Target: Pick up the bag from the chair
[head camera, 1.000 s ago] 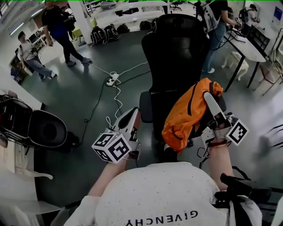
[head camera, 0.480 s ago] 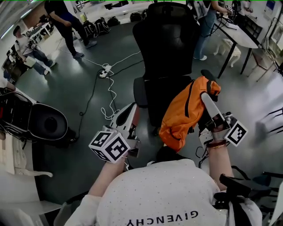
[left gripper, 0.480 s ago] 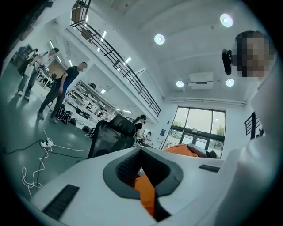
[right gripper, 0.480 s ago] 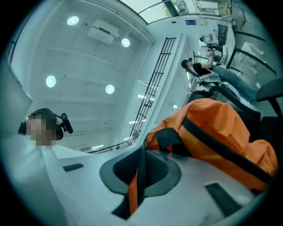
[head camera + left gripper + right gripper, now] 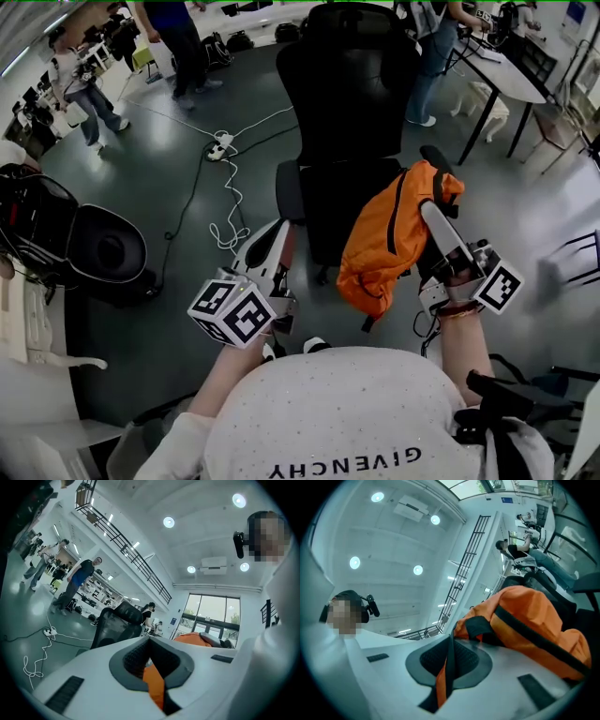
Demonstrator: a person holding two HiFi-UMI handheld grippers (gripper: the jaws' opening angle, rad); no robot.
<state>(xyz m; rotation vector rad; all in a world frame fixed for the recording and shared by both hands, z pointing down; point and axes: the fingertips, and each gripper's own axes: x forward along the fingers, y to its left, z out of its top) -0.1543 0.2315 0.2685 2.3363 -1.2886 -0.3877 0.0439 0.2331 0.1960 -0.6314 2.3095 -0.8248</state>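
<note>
An orange bag (image 5: 386, 242) with dark straps hangs off the floor, at the right front of the black office chair (image 5: 349, 89) and beside its right armrest (image 5: 434, 159). My right gripper (image 5: 434, 214) is shut on the bag's dark strap (image 5: 449, 660), and the bag's body (image 5: 534, 625) bulges just past the jaws. My left gripper (image 5: 270, 234) hovers left of the chair seat (image 5: 323, 202), shut with nothing in it. In the left gripper view the left gripper (image 5: 150, 644) points toward the chair back (image 5: 115, 625), and the bag (image 5: 194, 638) shows beyond it.
A white cable and power strip (image 5: 222, 146) lie on the floor left of the chair. An open black case (image 5: 98, 255) stands at the far left. A white table (image 5: 511, 80) is at the back right. Several people stand at the back.
The bag stays hanging from my right gripper and has drifted slightly left. The left gripper has hardly moved. People at the back left have walked on.
</note>
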